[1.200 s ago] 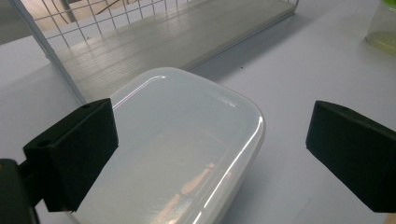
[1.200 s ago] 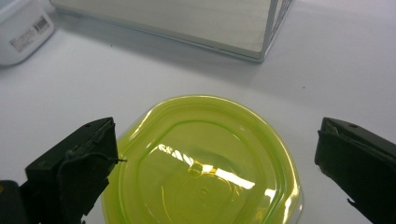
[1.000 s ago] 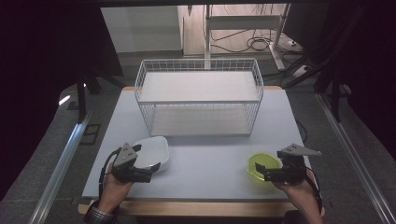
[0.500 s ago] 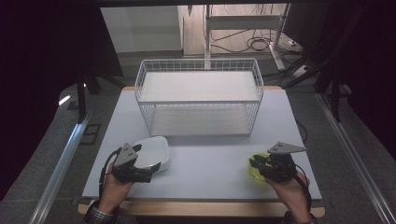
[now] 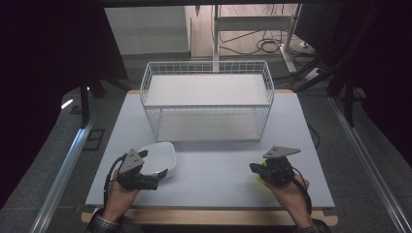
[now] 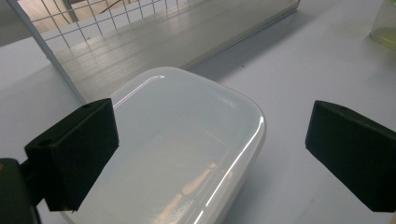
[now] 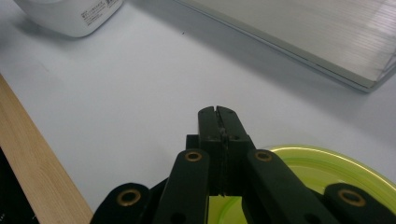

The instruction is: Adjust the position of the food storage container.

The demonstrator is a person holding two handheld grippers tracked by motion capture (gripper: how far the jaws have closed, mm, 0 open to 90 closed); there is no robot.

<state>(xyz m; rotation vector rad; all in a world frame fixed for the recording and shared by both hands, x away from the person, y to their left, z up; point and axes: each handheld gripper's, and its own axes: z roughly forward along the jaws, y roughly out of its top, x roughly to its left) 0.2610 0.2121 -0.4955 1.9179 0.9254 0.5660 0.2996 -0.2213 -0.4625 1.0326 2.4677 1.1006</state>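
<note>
white dish (image 5: 158, 158) | long axis towards wire basket (image 5: 206, 104); upright

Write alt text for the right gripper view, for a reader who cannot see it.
The right gripper's two black jaws stand pressed together above the rim of a round yellow-green plastic bowl, with nothing visible between their tips. Around it lies a pale grey tabletop with a light wooden edge; a white plastic container sits at the upper left.
</note>
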